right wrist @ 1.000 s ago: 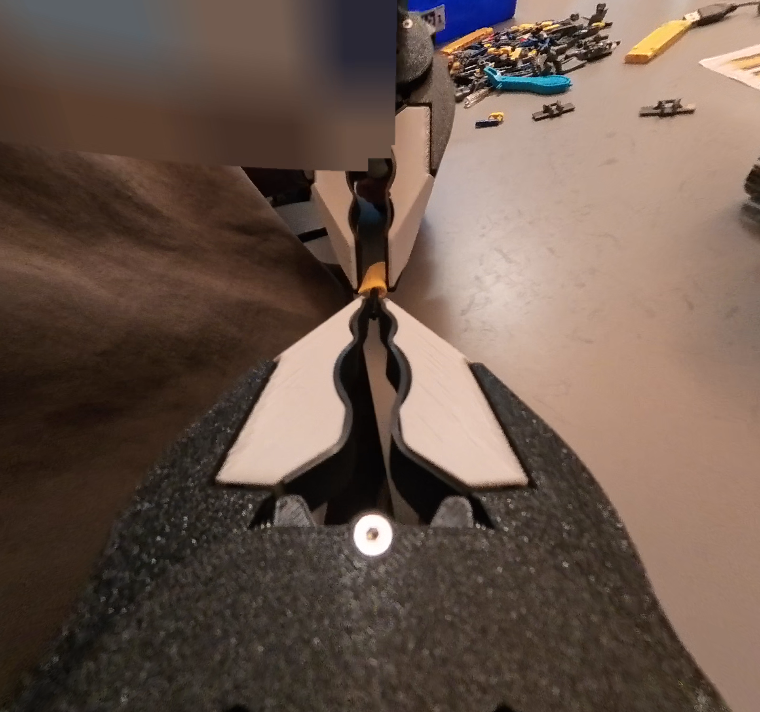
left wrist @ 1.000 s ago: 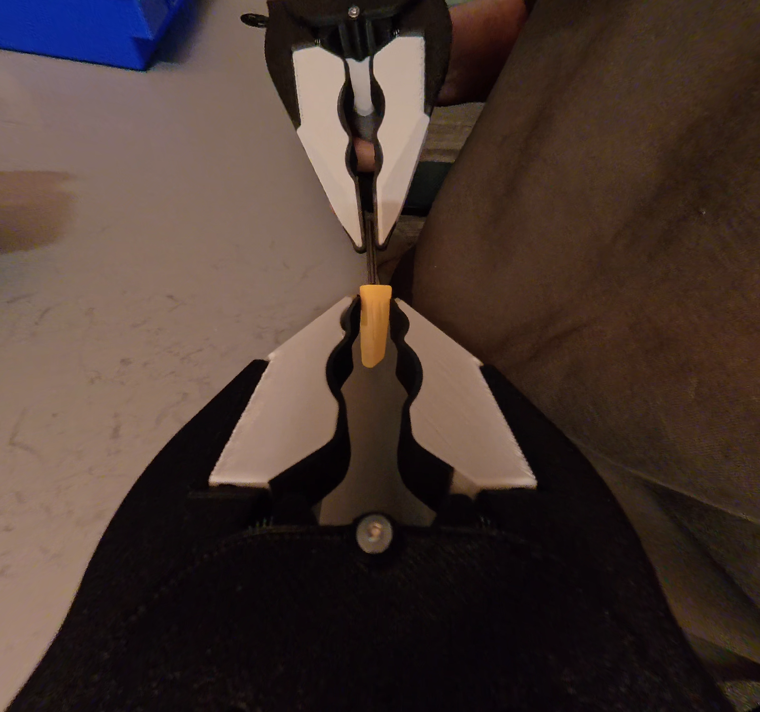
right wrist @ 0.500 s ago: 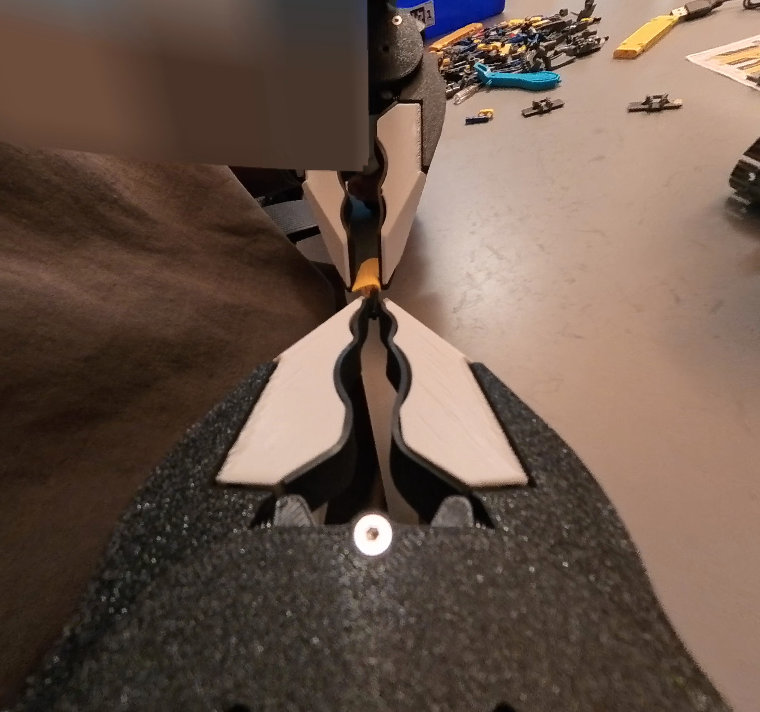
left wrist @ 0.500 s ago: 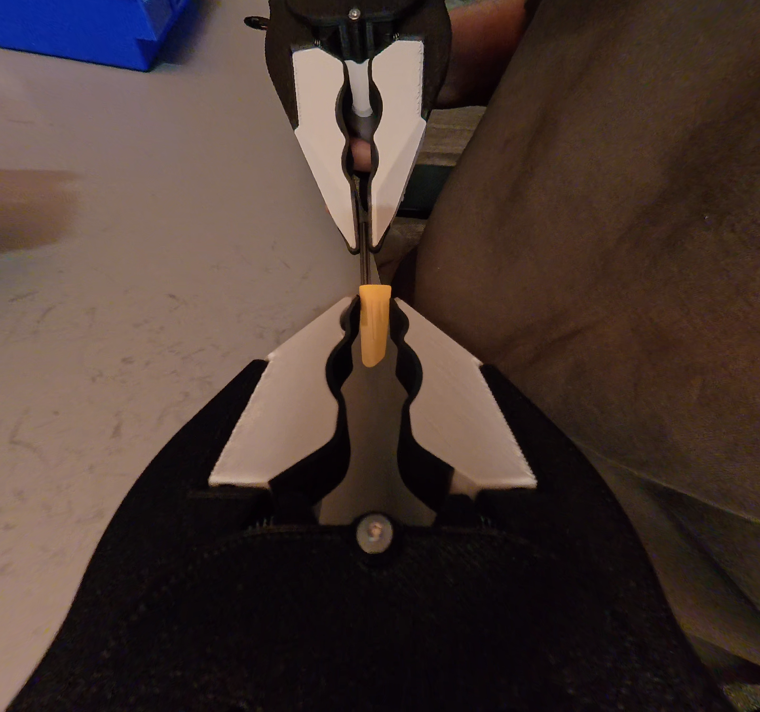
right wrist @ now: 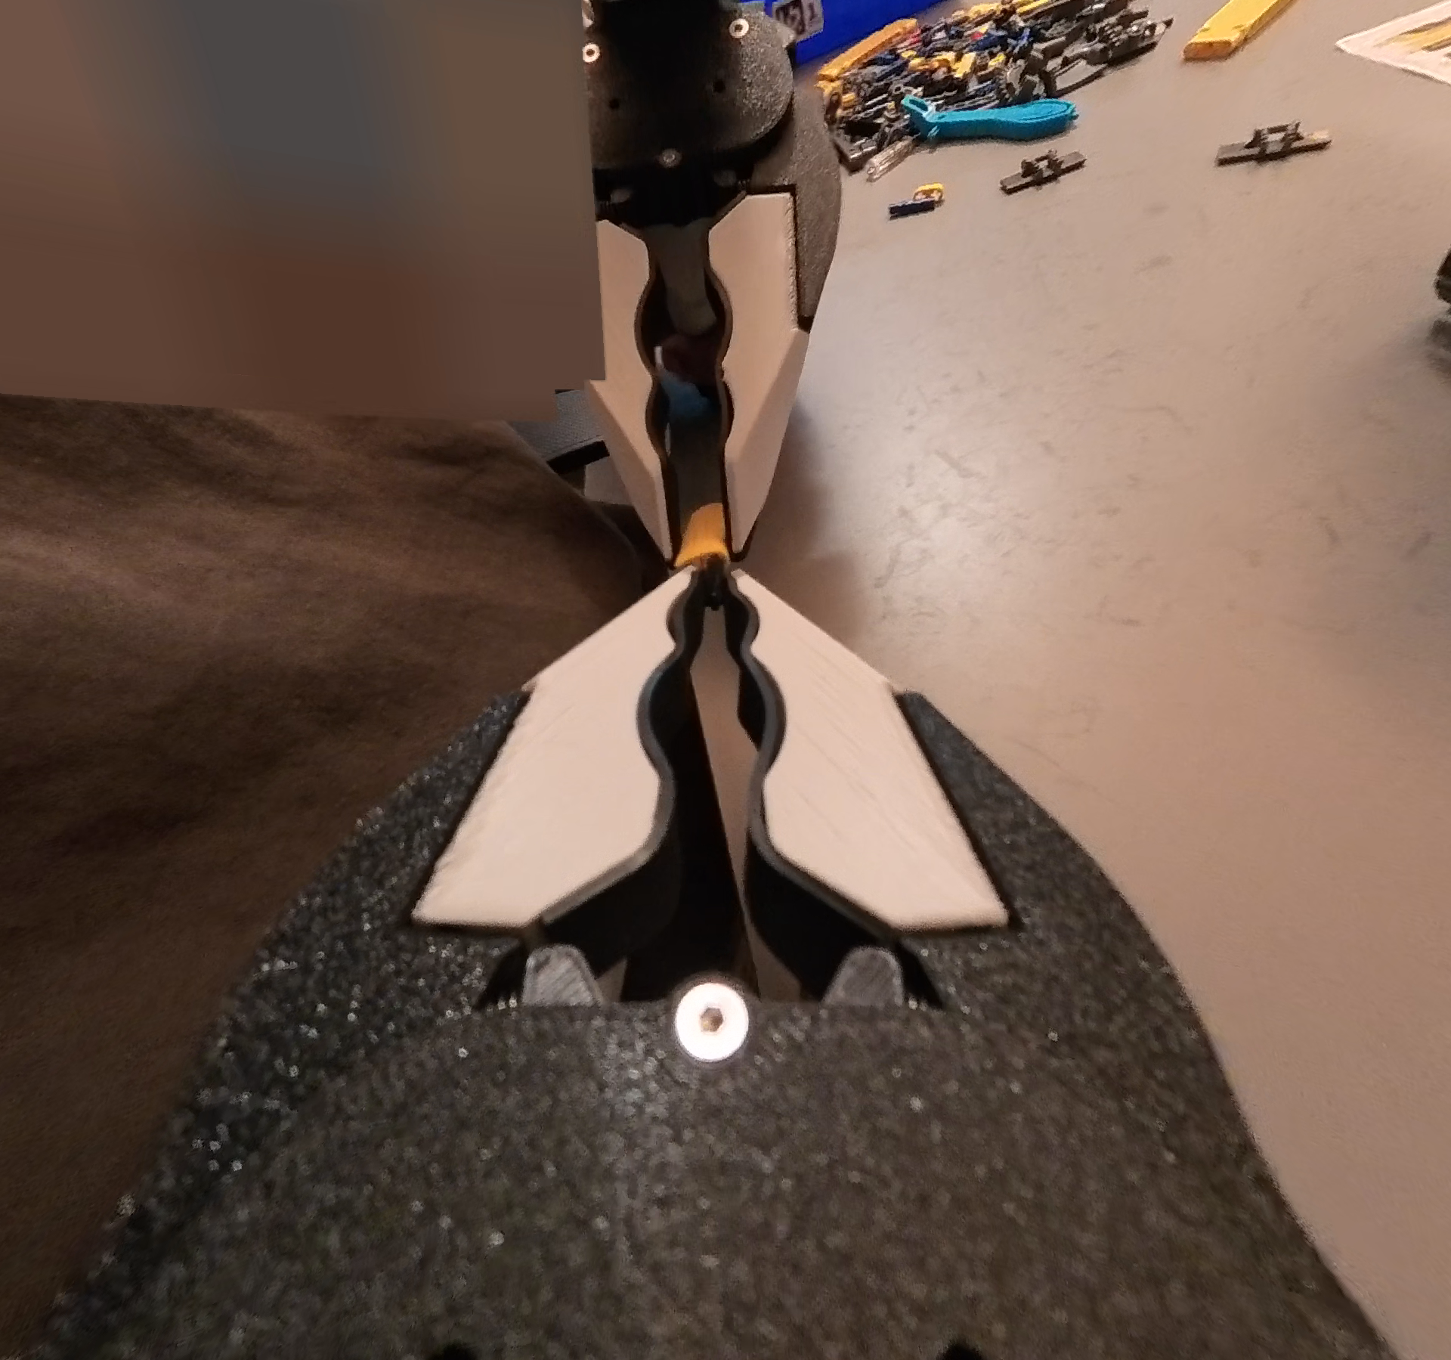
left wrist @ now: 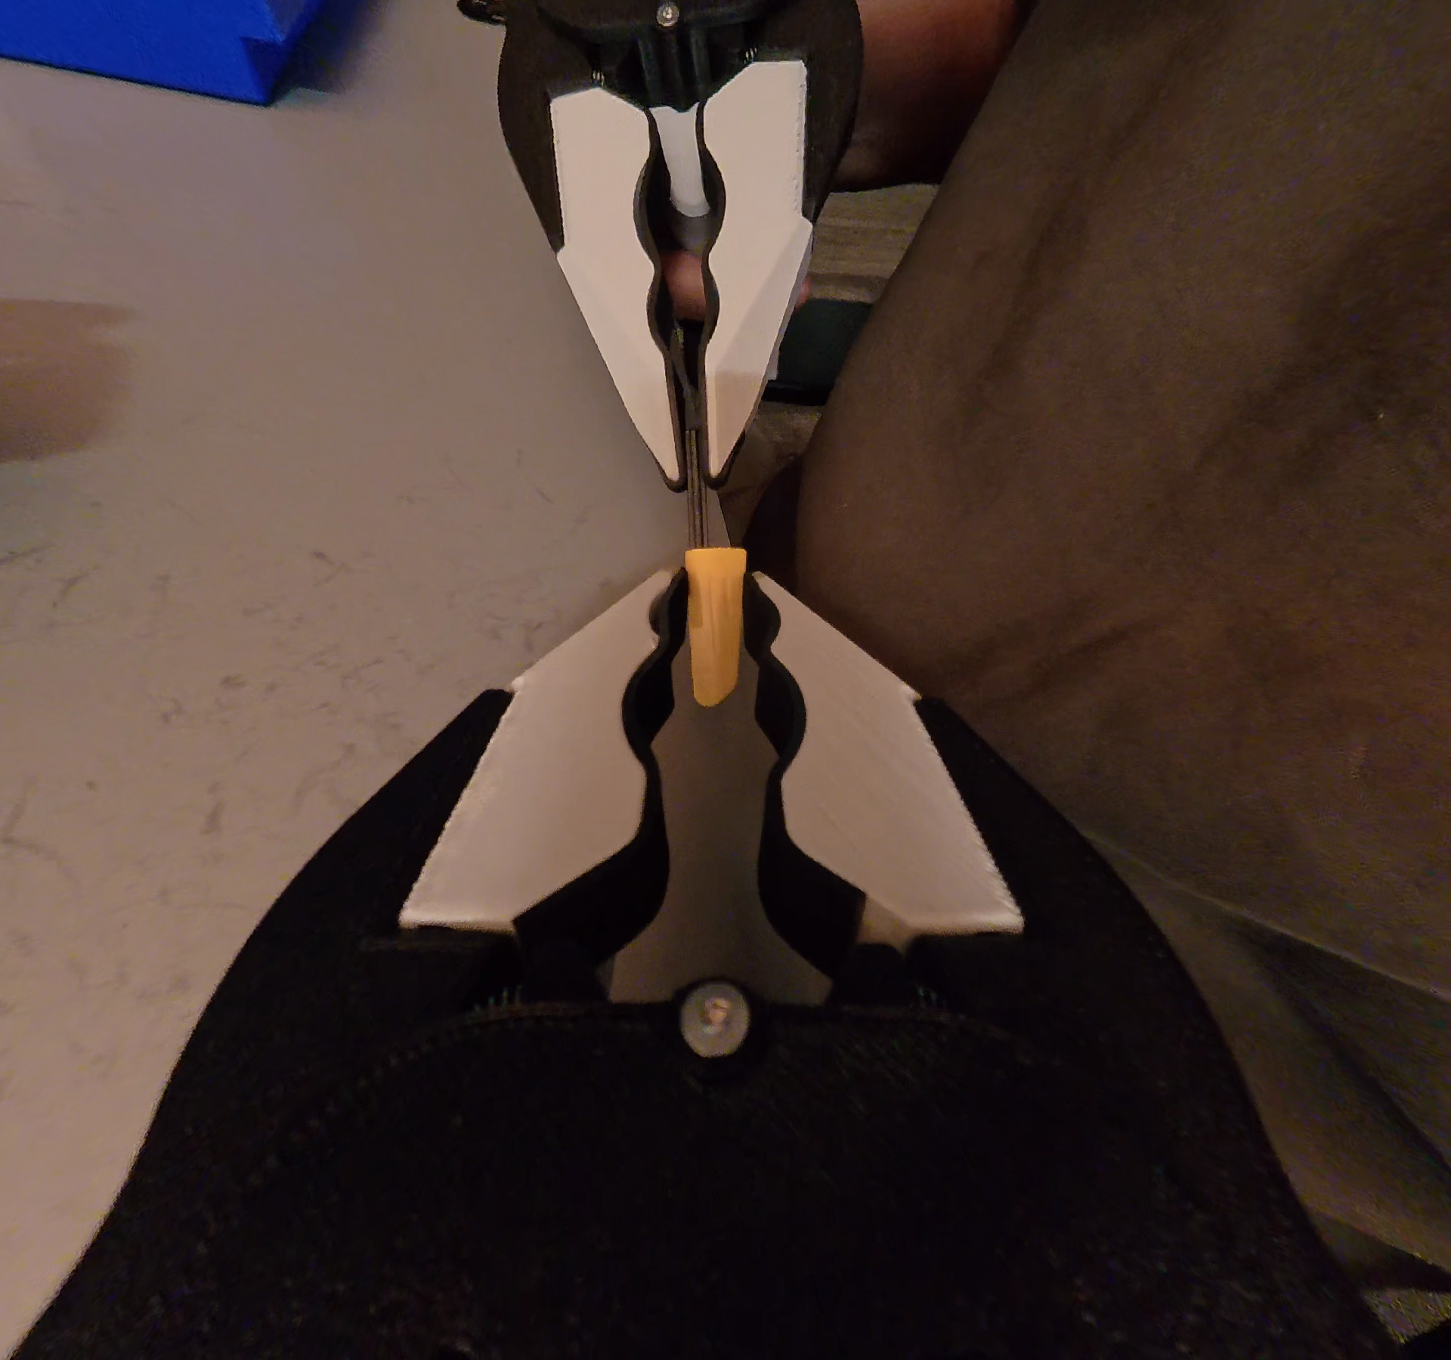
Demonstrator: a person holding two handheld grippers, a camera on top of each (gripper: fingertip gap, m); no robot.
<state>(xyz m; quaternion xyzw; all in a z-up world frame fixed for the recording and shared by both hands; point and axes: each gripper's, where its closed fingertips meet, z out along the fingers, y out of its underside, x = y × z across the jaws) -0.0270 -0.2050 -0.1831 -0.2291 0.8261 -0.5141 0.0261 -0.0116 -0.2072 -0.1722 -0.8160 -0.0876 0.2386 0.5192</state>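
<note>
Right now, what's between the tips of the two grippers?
In the left wrist view, a thin dark wire bridges the gap from the right gripper to the yellow cap held by the left gripper.

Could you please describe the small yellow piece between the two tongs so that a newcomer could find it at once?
Above the grey table, the two tongs meet tip to tip. The left tongs grip a small yellow cap, from which thin dark wires run into the right tongs. It is the only yellow thing there.
</note>
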